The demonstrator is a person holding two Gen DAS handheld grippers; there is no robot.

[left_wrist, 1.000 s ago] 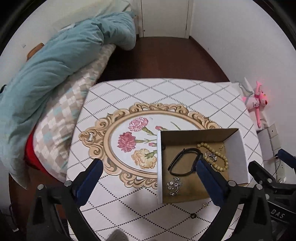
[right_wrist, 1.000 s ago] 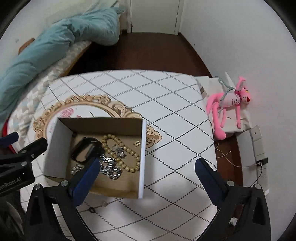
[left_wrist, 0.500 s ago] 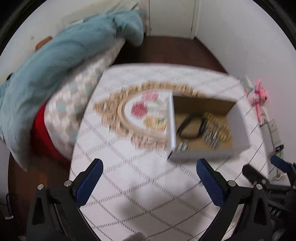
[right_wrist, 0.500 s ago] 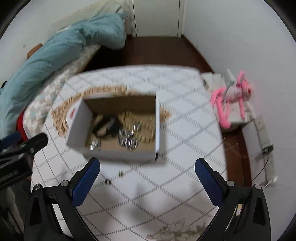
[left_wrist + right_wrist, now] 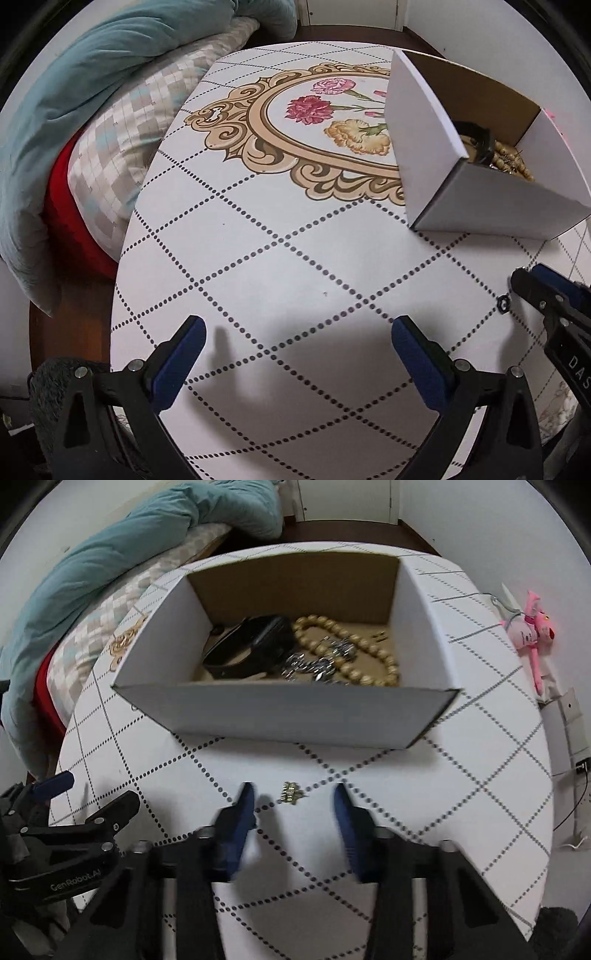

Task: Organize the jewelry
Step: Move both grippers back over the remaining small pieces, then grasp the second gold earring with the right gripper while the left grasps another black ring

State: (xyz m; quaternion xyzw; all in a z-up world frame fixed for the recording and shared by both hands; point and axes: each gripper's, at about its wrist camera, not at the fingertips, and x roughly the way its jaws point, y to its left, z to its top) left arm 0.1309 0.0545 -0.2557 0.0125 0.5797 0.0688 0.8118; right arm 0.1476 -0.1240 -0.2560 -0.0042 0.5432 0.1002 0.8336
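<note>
Right tongs [image 5: 293, 805] closing around gold earring [image 5: 291, 793] (orientation unclear).

A small gold earring [image 5: 291, 793] lies on the surface just in front of the white box [image 5: 288, 712], which holds a bead necklace [image 5: 351, 653], a black band [image 5: 247, 650] and shiny silver pieces [image 5: 317, 661].

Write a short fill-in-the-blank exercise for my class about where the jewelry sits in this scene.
1. The black bracelet and the bead necklace lie inside the white ____.
2. A small gold piece lies on the ____, outside the box.
3. It sits between the closing pads of the ____ tongs.
4. A tiny black ring lies on the table, just in front of the right tongs' ____.

Missing words: box; table; right; tips
</note>
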